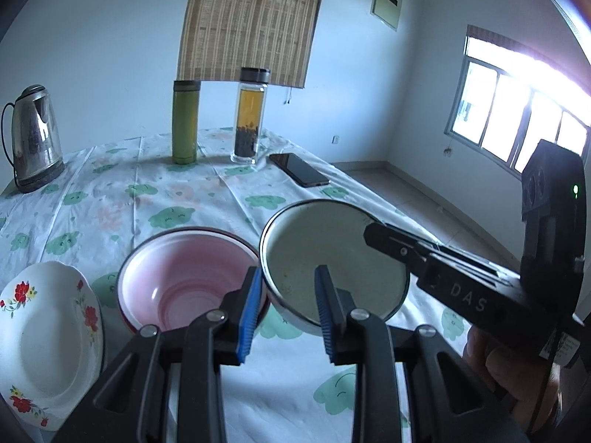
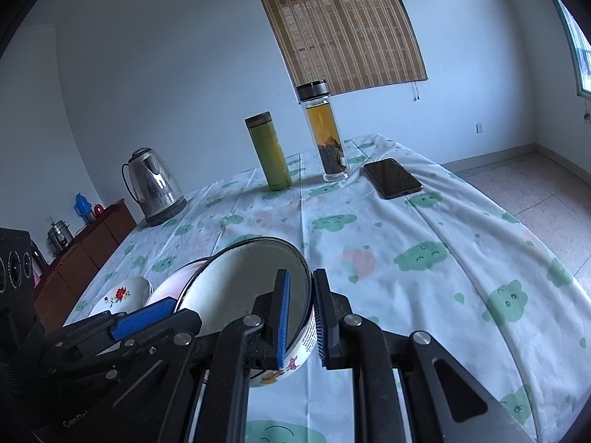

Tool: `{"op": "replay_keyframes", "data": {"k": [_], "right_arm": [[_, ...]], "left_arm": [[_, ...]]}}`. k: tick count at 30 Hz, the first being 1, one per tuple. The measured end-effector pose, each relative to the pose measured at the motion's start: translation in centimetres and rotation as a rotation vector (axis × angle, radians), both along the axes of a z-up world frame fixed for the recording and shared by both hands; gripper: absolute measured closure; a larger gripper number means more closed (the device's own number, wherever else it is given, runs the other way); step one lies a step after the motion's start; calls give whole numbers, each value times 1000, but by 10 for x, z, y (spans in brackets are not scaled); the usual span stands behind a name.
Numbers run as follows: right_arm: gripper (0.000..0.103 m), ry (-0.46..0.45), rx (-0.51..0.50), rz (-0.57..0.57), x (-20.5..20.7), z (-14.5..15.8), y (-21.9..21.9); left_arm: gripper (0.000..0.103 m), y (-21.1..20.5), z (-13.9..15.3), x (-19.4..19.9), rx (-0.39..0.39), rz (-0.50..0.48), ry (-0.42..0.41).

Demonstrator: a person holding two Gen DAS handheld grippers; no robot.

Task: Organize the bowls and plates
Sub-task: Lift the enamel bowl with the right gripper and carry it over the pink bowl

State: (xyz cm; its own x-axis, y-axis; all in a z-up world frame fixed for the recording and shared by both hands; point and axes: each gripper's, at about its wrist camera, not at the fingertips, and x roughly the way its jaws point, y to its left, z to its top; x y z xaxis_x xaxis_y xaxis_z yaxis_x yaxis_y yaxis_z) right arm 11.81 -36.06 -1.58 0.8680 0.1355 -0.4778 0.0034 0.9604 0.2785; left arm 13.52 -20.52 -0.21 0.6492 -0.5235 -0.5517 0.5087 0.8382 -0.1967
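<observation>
The white enamel bowl with a dark metal rim and cartoon print on its outer wall (image 2: 236, 291) is tilted above the tablecloth, its right-hand wall pinched between the blue-padded fingers of the right gripper (image 2: 300, 317); the jaws stand almost closed, one pad inside the bowl and one outside. In the left wrist view the same bowl (image 1: 332, 254) sits between the fingers of the left gripper (image 1: 288, 313), whose jaws are spread wide; the bowl's near-left rim lies between the two blue pads, but whether either pad touches it cannot be told. The bowl's underside is hidden behind the fingers in both views.

Just left of it stands a pink-lined bowl with a dark red rim (image 1: 188, 277), rims close or touching. Further left lies a white scalloped dish with red flower motifs (image 1: 48, 336), cut off by the lens edge.

All rest on a table draped in a white cloth printed with green clouds (image 1: 177, 199). At the far side stand a steel electric kettle (image 1: 33, 136), an olive-green flask (image 1: 185, 122), and a clear glass bottle of amber tea with dark leaves (image 1: 250, 114); a black smartphone (image 1: 299, 170) lies flat near the bottle. A bamboo blind (image 1: 251, 18) hangs behind, and a brown cabinet (image 2: 85, 254) carries small items too distant to identify.
</observation>
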Motion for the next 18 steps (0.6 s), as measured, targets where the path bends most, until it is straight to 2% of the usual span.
{"op": "replay_keyframes", "data": {"k": [11, 18], "right_arm": [[89, -29, -29, 32, 2, 17, 19], [89, -30, -42, 50, 10, 21, 29]], "left_arm": [[76, 20, 12, 9, -41, 50, -19], [76, 26, 15, 12, -33, 83, -37]]}}
